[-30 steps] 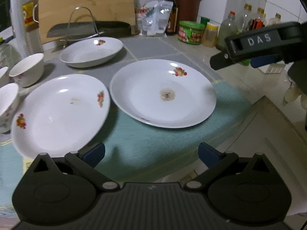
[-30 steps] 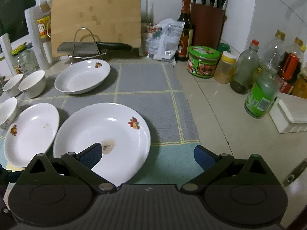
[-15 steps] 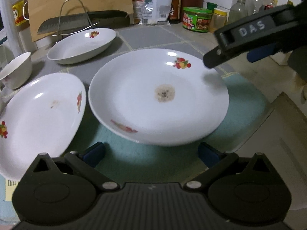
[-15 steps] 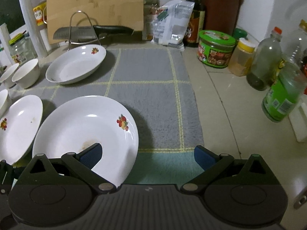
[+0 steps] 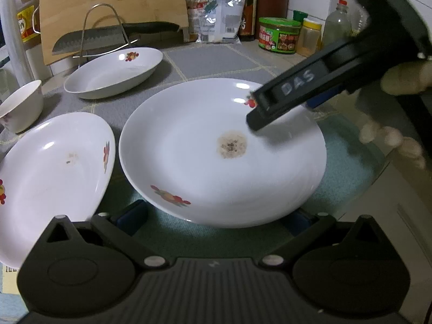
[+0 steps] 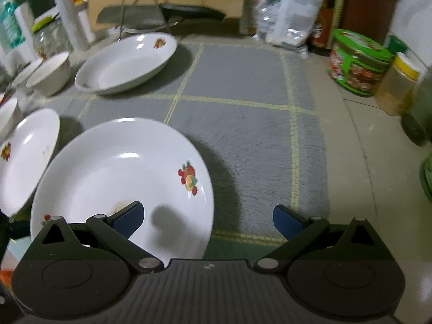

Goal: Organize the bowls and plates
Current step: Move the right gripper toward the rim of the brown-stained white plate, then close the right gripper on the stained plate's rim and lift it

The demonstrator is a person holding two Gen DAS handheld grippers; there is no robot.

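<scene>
A large white plate (image 5: 221, 156) with a brown stain at its centre lies on the mat; it also shows in the right wrist view (image 6: 118, 178). My left gripper (image 5: 216, 216) is open at the plate's near rim, which lies between its blue pads. My right gripper (image 6: 208, 217) is open over the plate's right side, its left finger above the plate; it also shows in the left wrist view (image 5: 294, 100). A second white plate (image 5: 48, 178) lies to the left. A deep oval dish (image 5: 113, 73) sits behind, with a white bowl (image 5: 20, 105) at far left.
A grey and green mat (image 6: 243, 135) covers the counter. A knife on a wire rack (image 5: 108, 37) stands before a wooden cutting board (image 5: 113, 2). A green tin (image 5: 279, 36), jars and bottles line the back right. The counter edge is at the right.
Both grippers have moved in on the large plate. The left one now has the near rim between its pads; the right one has come down over the plate's right side.
</scene>
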